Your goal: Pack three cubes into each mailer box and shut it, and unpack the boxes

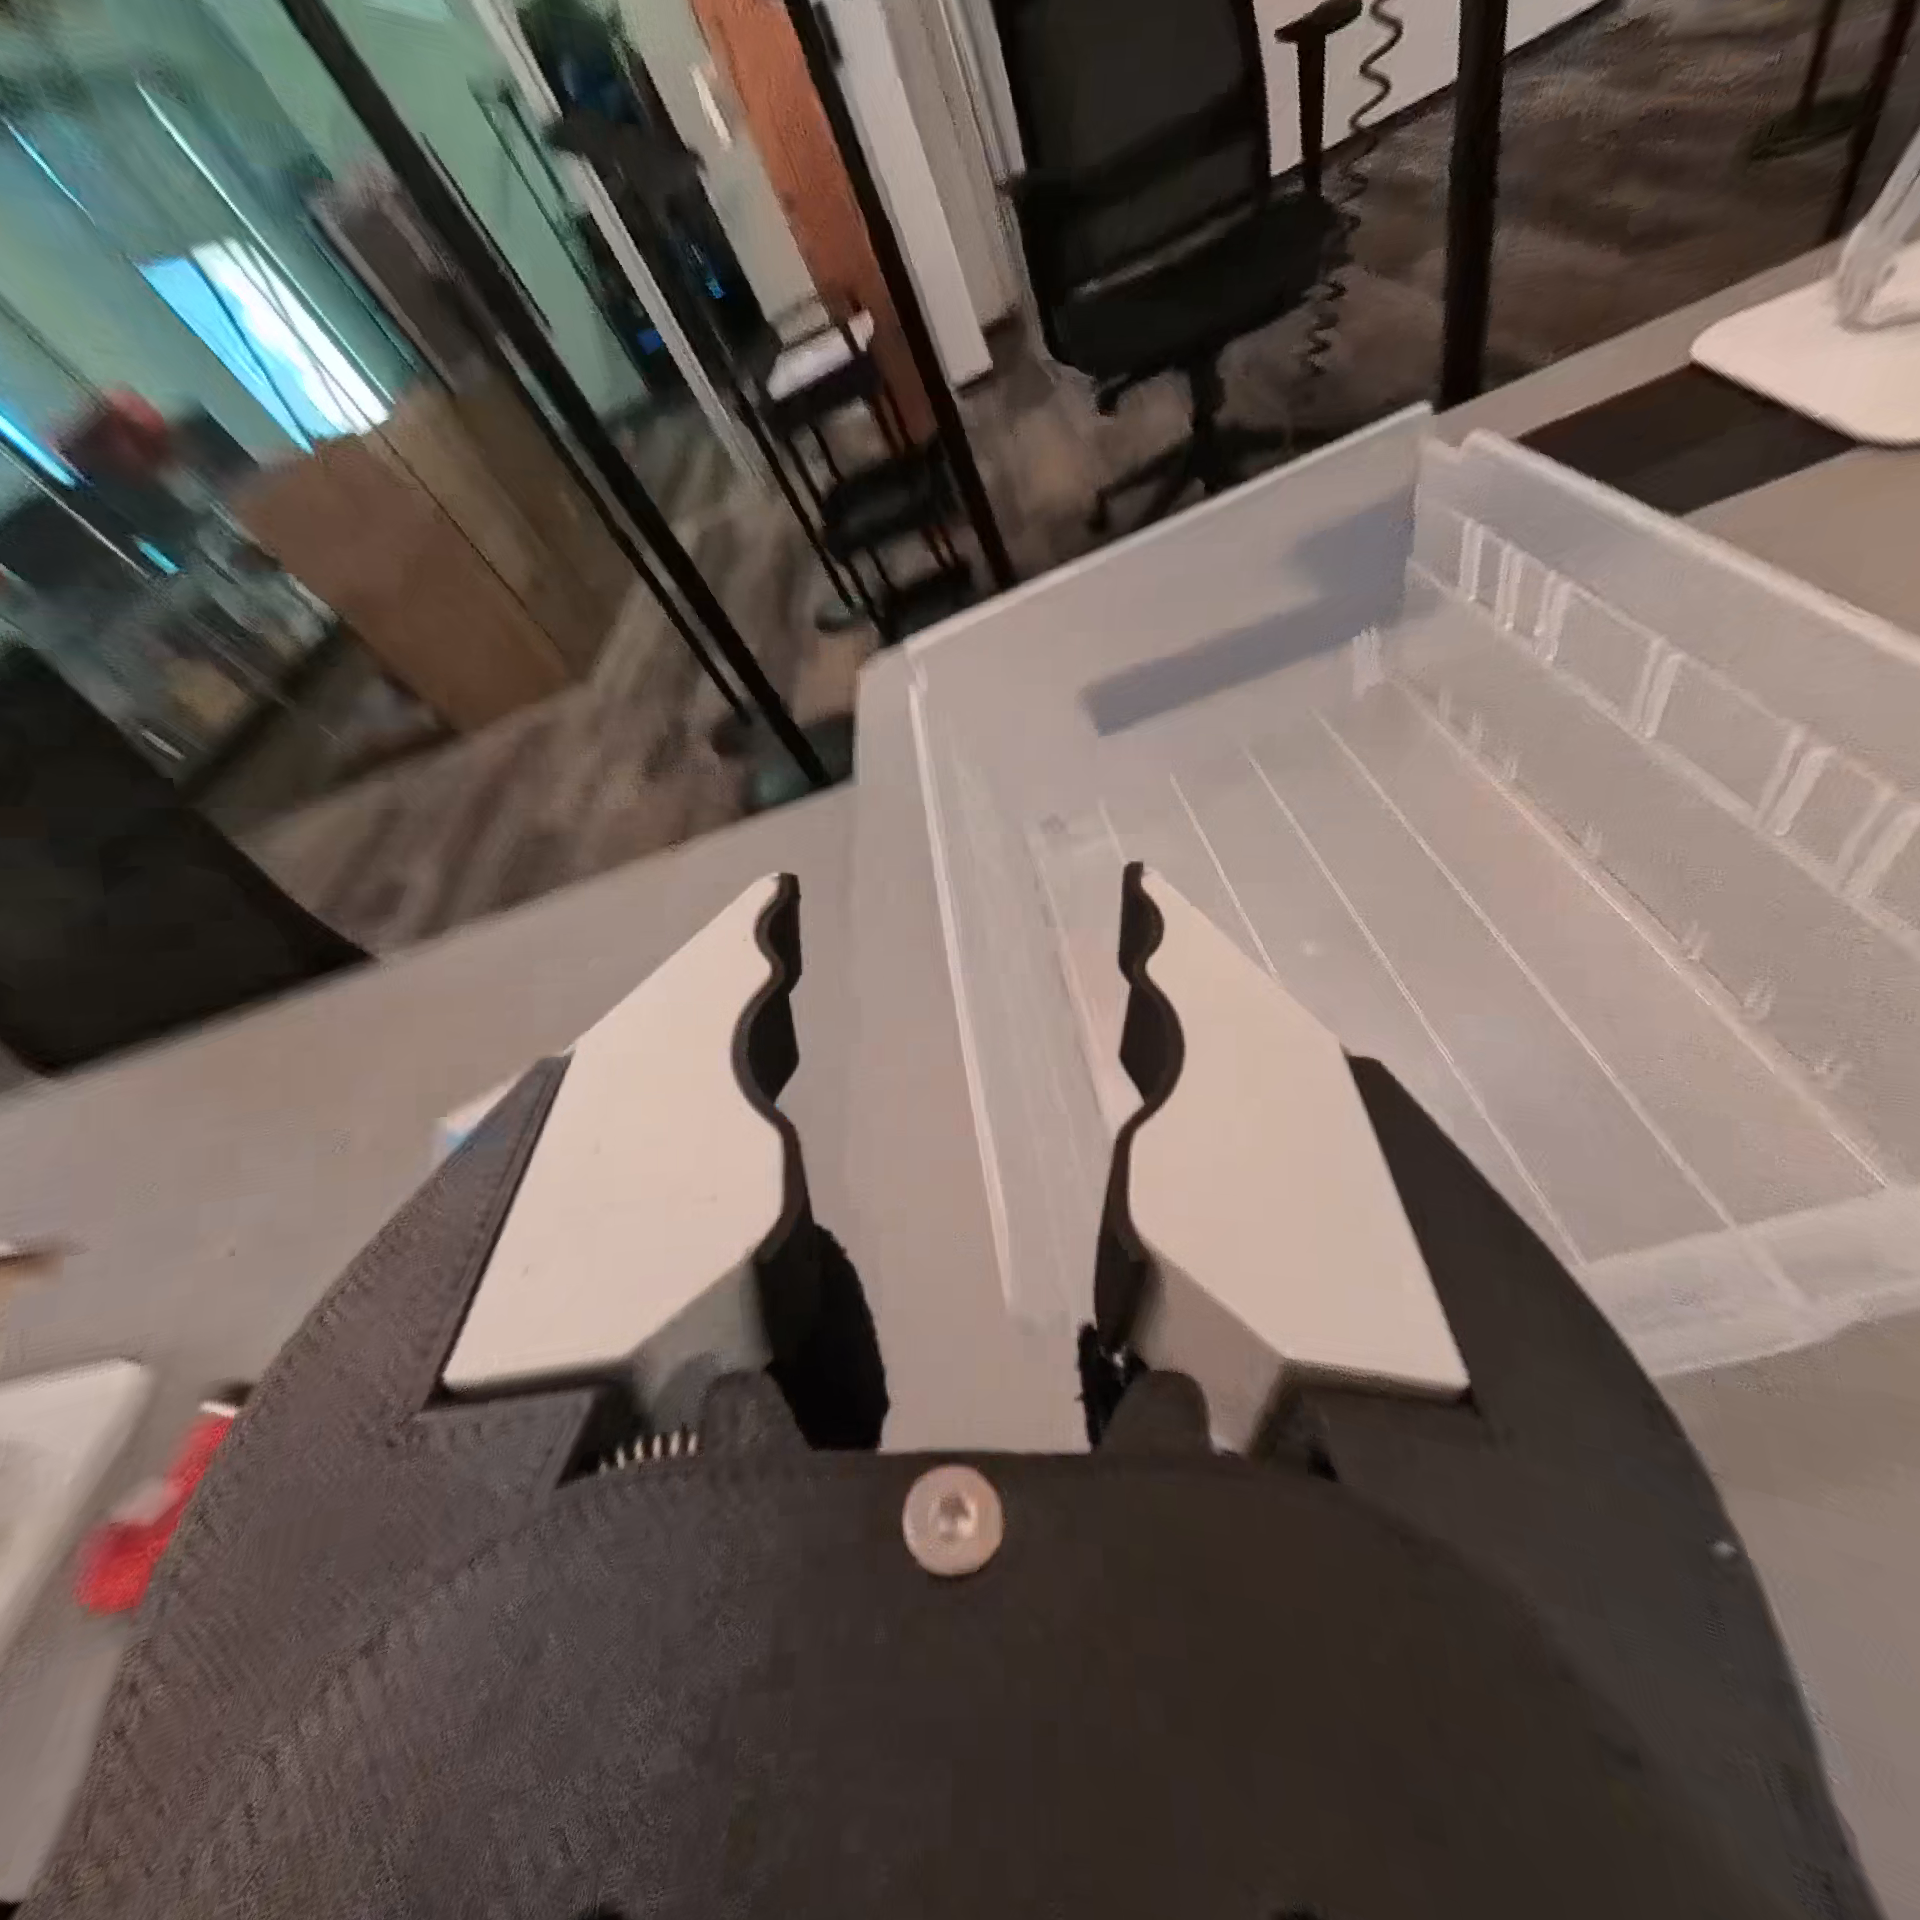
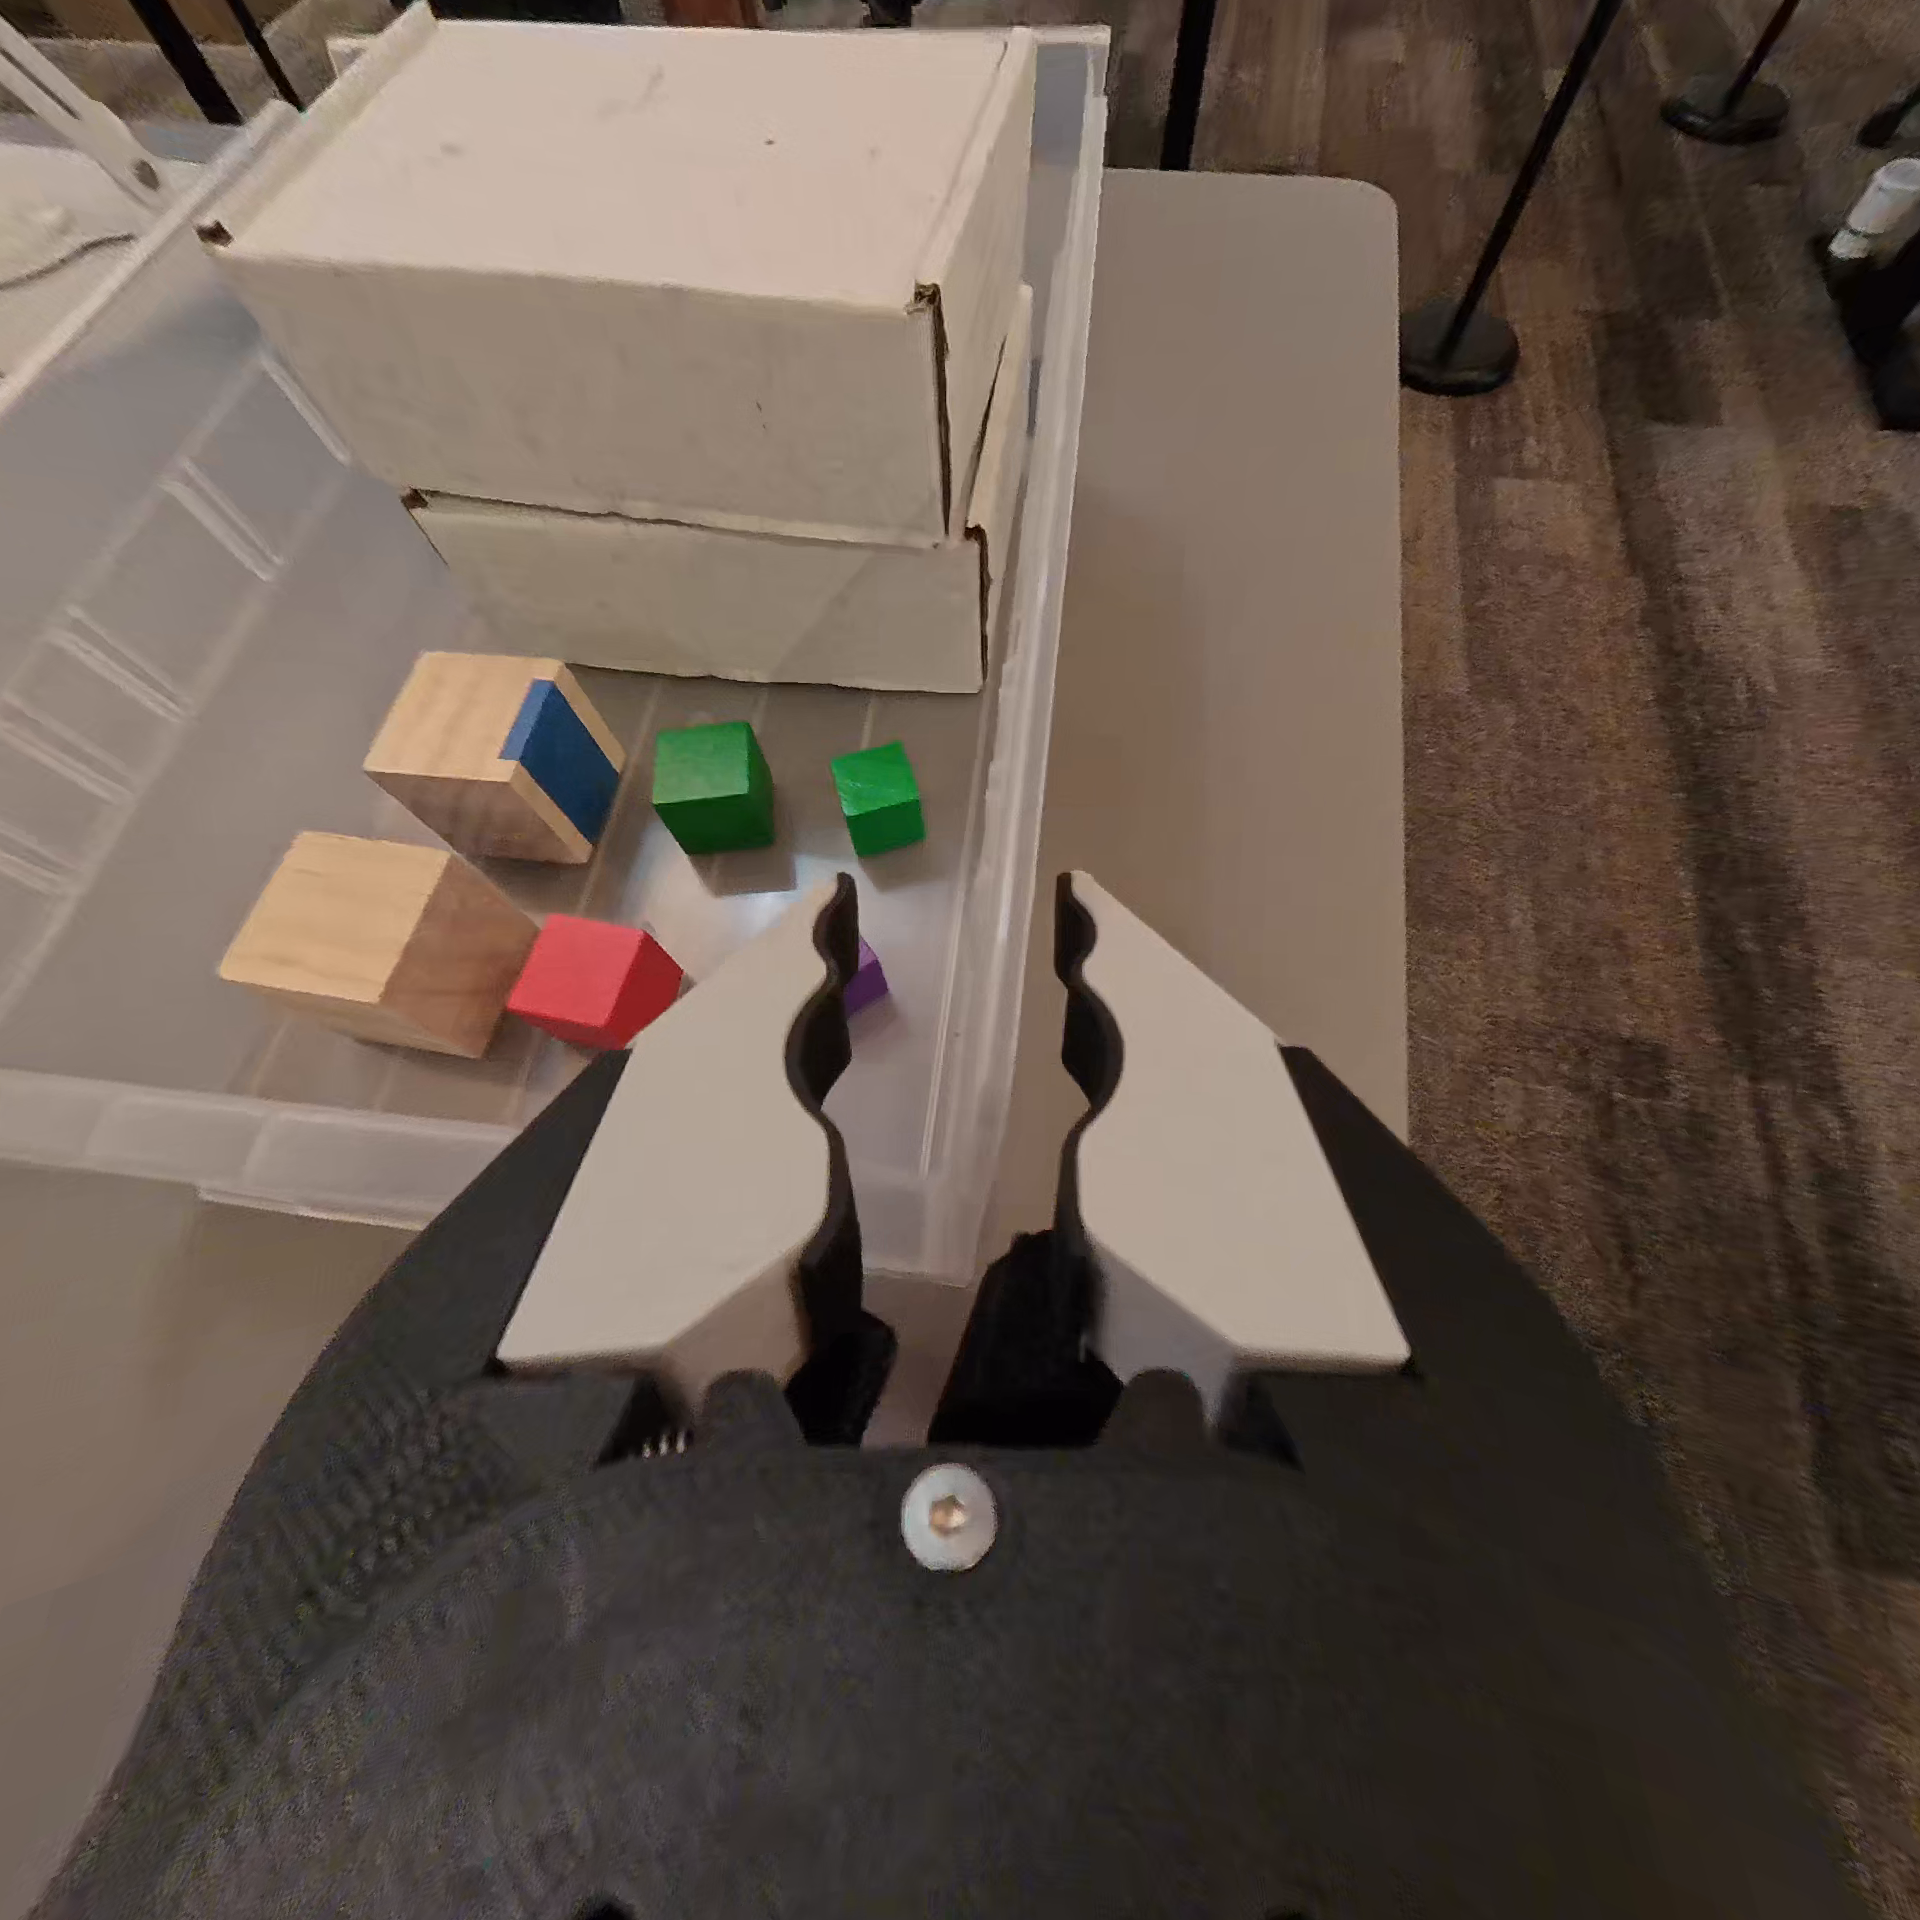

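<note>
Our right gripper (image 2: pixel 951 899) hangs with jaws parted and empty over the near corner of the clear plastic bin (image 2: pixel 1023 665); our left gripper (image 1: pixel 961 904) likewise, at the bin's other end. A small purple cube (image 2: pixel 868 977) hides behind our finger and may be knocked. Beyond it sit two stacked, closed white cardboard mailer boxes (image 2: pixel 623 312); lifting the top one could drag the lower one

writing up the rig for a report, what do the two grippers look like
Both match. The left gripper and right gripper each have a black, ridged 3D-printed body with a silver hex screw at centre, and two pale grey wedge fingers lined with wavy black pads. No cables or sleeves show.
</note>
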Tool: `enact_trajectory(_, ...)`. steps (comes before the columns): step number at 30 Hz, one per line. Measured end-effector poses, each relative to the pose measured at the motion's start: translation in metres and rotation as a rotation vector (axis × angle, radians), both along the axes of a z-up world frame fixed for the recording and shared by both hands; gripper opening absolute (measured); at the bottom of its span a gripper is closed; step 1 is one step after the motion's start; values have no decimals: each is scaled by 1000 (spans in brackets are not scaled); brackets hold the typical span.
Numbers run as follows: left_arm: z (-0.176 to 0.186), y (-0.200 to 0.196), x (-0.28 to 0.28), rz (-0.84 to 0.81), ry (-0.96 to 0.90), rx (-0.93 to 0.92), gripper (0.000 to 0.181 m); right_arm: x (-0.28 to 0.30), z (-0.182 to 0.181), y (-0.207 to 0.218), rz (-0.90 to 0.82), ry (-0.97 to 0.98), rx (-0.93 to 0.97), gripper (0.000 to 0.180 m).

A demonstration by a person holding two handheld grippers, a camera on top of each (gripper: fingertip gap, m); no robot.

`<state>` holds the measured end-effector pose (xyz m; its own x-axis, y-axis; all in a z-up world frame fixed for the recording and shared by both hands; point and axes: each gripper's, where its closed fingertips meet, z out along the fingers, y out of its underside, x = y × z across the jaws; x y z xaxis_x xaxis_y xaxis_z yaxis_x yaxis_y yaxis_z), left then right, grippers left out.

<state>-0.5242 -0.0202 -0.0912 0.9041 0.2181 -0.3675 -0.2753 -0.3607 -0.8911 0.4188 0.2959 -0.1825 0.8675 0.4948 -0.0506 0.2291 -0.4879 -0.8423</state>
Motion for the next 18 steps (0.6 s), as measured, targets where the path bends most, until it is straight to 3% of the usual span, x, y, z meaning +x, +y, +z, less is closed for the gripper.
enact_trajectory(4, -49, -4, -17, -10, -268, -48, 77, -6, 1, -1, 8, 19, 5, 28)
enact_trajectory(6, -71, 0, -14, -40, -306, -99, 67, -5, 2, 0, -8, 14, 8, 23)
enact_trajectory(9, -88, 10, -10, -71, -337, -108, 27, 0, 3, 2, -33, -40, 37, 12)
enact_trajectory(11, -88, 16, -16, -42, -332, -53, 11, -1, 4, 1, -27, -60, 54, 4)
enact_trajectory(18, -83, 25, -23, -25, -376, 70, 4, -16, 6, -4, 8, -41, 78, 3)
